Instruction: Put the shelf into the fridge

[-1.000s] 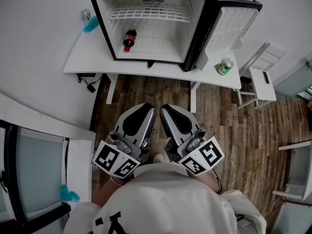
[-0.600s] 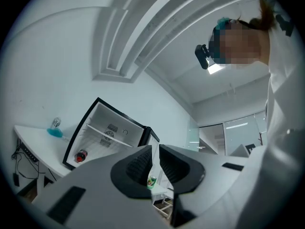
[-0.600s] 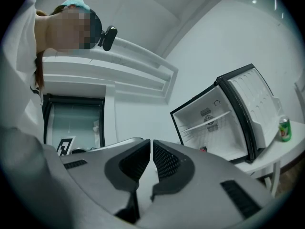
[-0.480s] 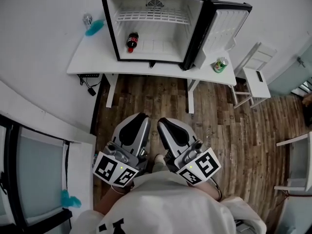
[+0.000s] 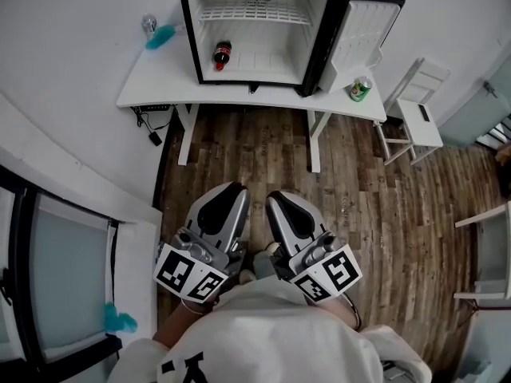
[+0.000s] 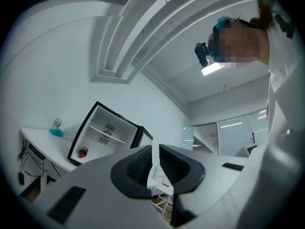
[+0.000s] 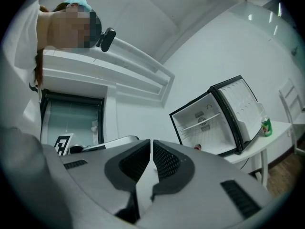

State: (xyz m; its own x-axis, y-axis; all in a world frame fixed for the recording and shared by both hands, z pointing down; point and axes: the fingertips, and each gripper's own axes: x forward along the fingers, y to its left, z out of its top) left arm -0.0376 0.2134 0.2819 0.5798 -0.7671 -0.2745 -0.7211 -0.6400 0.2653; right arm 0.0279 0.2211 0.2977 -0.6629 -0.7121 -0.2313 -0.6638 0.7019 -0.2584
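Floorboards (image 5: 359, 182) are being uncovered as the fridge (image 5: 189, 30) on the surface (image 5: 160, 76) is being backed away from, at 12 o'clock. The shelf (image 5: 254, 12) is already being carried inside it, while left claw (image 6: 155, 157) and right claw (image 7: 151, 149) are being held together, empty. The task is probably being wrapped up.

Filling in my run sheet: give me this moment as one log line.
left gripper: shut, empty | right gripper: shut, empty | fridge: door open, wire shelf inside, cola bottle inside

Fridge (image 5: 319, 38) open on table (image 5: 160, 86); shelf (image 5: 254, 13) inside; bottle (image 5: 222, 54) below
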